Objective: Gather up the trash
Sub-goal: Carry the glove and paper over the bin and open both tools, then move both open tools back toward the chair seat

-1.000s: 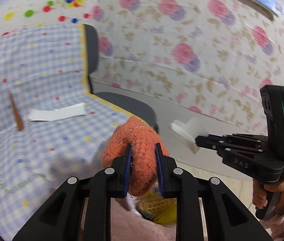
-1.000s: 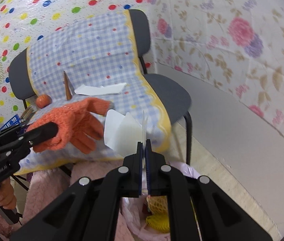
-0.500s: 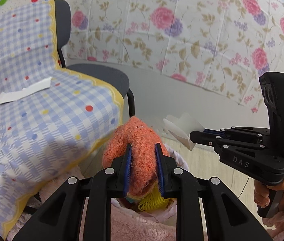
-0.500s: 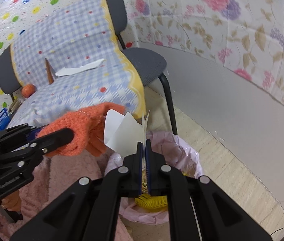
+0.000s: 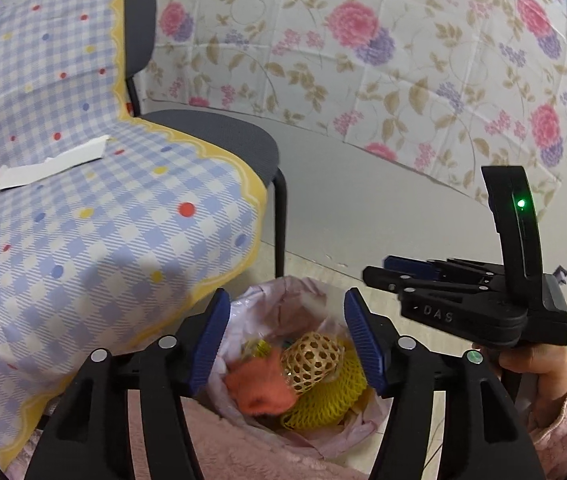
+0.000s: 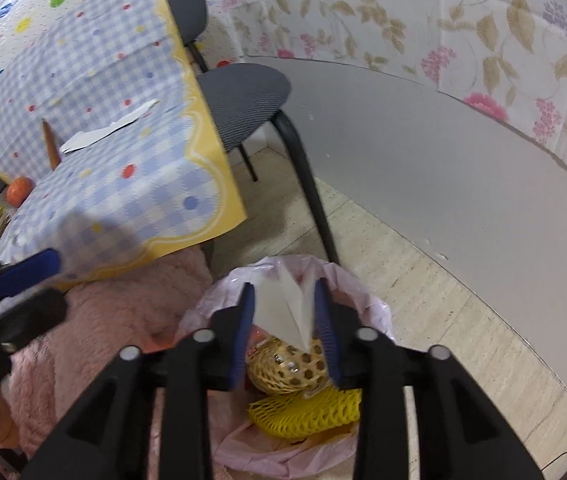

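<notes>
A pink-lined trash bag [image 5: 271, 294] stands on the floor below both grippers. My left gripper [image 5: 287, 340] hangs over it with its jaws opening and nothing between them. The orange glove [image 5: 261, 386] lies inside the bag beside a woven ball [image 5: 311, 360] and yellow foam netting [image 5: 323, 398]. My right gripper [image 6: 282, 304] is over the same bag [image 6: 349, 278], jaws opening. The folded white paper [image 6: 287, 308] sits loosely between its pads, no longer pinched. From the left wrist view the right gripper [image 5: 375, 270] appears at the right, held by a hand in a pink sleeve.
A grey chair [image 5: 219, 136] draped with a blue checked cloth [image 5: 95, 232] stands left of the bag. On the cloth lie a white paper strip [image 5: 49, 166], a brown stick [image 6: 49, 146] and an orange fruit [image 6: 19, 190]. Pink fleece [image 6: 123, 308] is close below.
Both grippers sank toward the bag. The left one opened and the orange glove dropped into the bag. The right one parted its jaws around the white paper.
</notes>
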### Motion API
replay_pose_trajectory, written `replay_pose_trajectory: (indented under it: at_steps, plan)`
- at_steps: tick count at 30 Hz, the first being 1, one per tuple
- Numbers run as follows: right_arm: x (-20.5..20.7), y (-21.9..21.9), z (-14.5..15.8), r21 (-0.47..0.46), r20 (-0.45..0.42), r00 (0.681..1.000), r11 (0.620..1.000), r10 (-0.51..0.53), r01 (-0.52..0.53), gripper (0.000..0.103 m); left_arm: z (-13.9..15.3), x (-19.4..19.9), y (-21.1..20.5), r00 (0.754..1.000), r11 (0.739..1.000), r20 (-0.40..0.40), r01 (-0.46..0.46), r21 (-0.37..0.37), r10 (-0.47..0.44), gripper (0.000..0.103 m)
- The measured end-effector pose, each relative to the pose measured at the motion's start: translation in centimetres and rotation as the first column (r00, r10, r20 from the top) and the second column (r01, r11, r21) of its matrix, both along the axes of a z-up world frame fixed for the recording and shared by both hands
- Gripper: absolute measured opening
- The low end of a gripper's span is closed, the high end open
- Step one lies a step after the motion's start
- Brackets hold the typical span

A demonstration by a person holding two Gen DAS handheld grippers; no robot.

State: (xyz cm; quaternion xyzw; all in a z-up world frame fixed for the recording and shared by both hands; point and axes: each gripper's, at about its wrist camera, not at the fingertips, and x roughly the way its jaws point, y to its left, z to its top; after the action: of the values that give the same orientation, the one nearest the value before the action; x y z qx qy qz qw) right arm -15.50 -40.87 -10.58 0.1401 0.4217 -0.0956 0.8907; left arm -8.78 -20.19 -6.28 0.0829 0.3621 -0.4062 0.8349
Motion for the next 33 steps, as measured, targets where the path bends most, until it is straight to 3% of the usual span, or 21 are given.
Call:
replay_pose_trajectory:
  at_steps: [8,16,21,26,33]
  plan:
    - [-1.5,0.4,3.1,-0.030,0.052,0.999,0.999,-0.014,0.016,0.034,2.1,0.1,2.6,0.993,0.995,0.068,-0.095,-0.004,0.095,0.080]
    - [-2.5,3.2,7.4,-0.058,0.149,0.988,0.998,0.042,-0.033,0.038,4.0,0.4,5.7,0.981,0.985,0.093,-0.172,-0.018,0.173,0.081]
    - [-1.0,4.9,8.8,-0.076,0.179,0.979,0.994,0.093,-0.080,0.039,5.1,1.4,8.0,0.964,0.971,0.116,-0.240,-0.013,0.240,0.081]
    - [1.4,6.5,8.9,-0.078,0.175,0.974,0.988,0.146,-0.134,0.039,6.0,3.0,10.9,0.929,0.940,0.157,-0.341,0.011,0.335,0.081]
    - [5.7,9.0,8.6,-0.084,0.153,0.961,0.972,0.230,-0.219,0.039,7.0,6.4,16.6,0.855,0.863,0.179,-0.502,0.053,0.487,0.081]
